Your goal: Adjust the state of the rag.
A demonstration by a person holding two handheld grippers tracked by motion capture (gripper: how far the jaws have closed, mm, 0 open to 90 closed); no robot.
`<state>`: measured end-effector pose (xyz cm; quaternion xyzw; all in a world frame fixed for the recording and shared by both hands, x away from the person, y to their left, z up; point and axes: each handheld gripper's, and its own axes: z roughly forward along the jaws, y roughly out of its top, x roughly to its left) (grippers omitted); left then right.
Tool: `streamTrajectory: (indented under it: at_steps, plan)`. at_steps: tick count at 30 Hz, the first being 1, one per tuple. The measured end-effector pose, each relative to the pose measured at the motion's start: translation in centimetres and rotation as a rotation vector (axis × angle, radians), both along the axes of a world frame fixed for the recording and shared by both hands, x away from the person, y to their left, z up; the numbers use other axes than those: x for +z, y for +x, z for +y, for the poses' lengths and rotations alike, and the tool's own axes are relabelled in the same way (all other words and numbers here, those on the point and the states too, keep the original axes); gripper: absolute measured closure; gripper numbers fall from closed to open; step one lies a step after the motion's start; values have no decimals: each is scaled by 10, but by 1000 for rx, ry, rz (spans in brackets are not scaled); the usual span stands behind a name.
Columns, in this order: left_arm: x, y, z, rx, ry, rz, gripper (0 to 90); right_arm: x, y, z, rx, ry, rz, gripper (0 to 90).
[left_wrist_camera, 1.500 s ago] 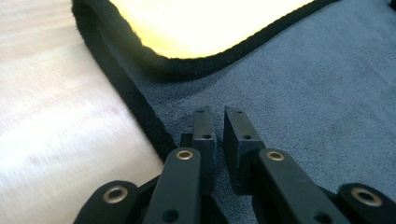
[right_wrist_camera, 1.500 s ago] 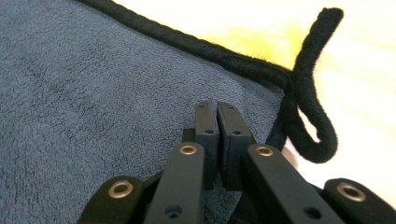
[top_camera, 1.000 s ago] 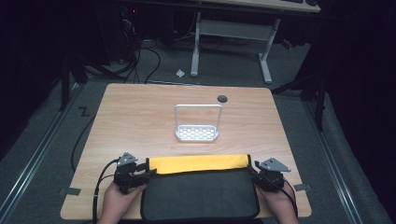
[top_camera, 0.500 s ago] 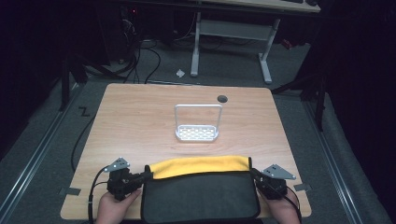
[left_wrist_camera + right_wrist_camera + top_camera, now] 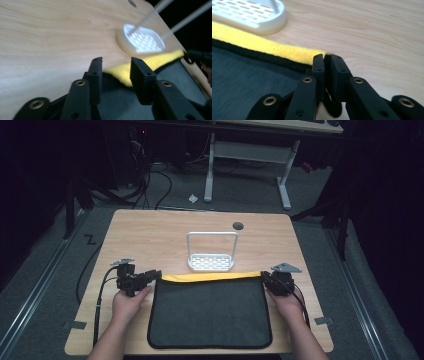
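The black pouch (image 5: 210,312) lies flat on the near half of the bench (image 5: 150,230), its yellow lining (image 5: 212,276) showing as a strip along the far edge at twelve o'clock. The right hand-held gripper (image 5: 267,281) sits at the pouch's two o'clock corner, its jaws closed on the black hem there, the yellow strip ending just at its tips (image 5: 325,58). The left hand-held gripper (image 5: 155,275) is at the ten o'clock corner; its jaws have just been opening and now stand apart over that corner (image 5: 116,67), seemingly gripping nothing.

With one corner pinched and the other free, any pull from the right would likely drag the pouch askew or fold it. The mouth also lies just beside the white rack (image 5: 211,261) at twelve o'clock; a push forward could shove the fabric against its base.

The pouch looks like soft woven cloth, rectangular with rounded corners and bound edges; the lining seems fleecy. The rack is perforated white plastic or metal under a thin hoop handle. The bench is smooth pale wood grain.
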<state>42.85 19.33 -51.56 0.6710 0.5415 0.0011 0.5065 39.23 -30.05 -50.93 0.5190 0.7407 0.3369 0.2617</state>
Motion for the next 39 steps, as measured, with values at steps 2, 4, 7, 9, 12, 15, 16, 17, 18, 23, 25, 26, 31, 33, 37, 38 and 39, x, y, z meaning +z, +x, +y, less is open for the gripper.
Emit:
streamTrajectory:
  at_steps: [2,4,7,9,12,15,16,17,18,23,25,26,31,33,37,38,39]
  plan:
    - [-1,3,1,22,37,-10,542,1,9,2,-10,-11,-5,792]
    - [2,1,0,21,64,-24,528,5,13,3,-10,-17,-15,753]
    - [10,-16,-8,-16,100,-68,515,12,7,7,1,-19,-36,704]
    - [11,-31,-20,-67,182,-101,510,15,-4,12,15,-44,-66,653]
    - [6,-49,-40,-147,242,-136,586,17,-21,19,54,-55,-95,679]
    - [-9,-54,-57,-182,373,-129,709,5,-31,28,112,-83,-44,815]
    - [-14,-52,-58,-191,377,-104,733,-1,-31,31,120,-100,-14,841]
    - [-15,-53,-57,-182,363,-113,747,-8,-30,32,126,-124,15,851]
    - [-15,-54,-57,-184,369,-118,762,-15,-30,33,126,-144,43,862]
    - [-13,-78,-56,-237,395,-121,802,-16,-47,27,130,-107,66,880]
    - [-11,-89,-56,-267,388,-89,805,-15,-63,24,146,-97,77,879]
    - [-10,-94,-57,-283,404,-90,807,-15,-71,23,151,-97,82,879]
    - [-9,-82,-59,-255,413,-100,812,-10,-75,21,120,-102,60,880]
    - [-9,-72,-59,-246,405,-108,818,-9,-65,19,105,-102,60,887]
    - [-5,-54,-54,-206,383,-127,819,-13,-44,18,82,-113,67,888]
    - [-3,-48,-52,-186,370,-134,818,-13,-40,19,77,-112,66,887]
    - [-2,-44,-52,-175,365,-137,817,-13,-34,19,72,-113,61,886]
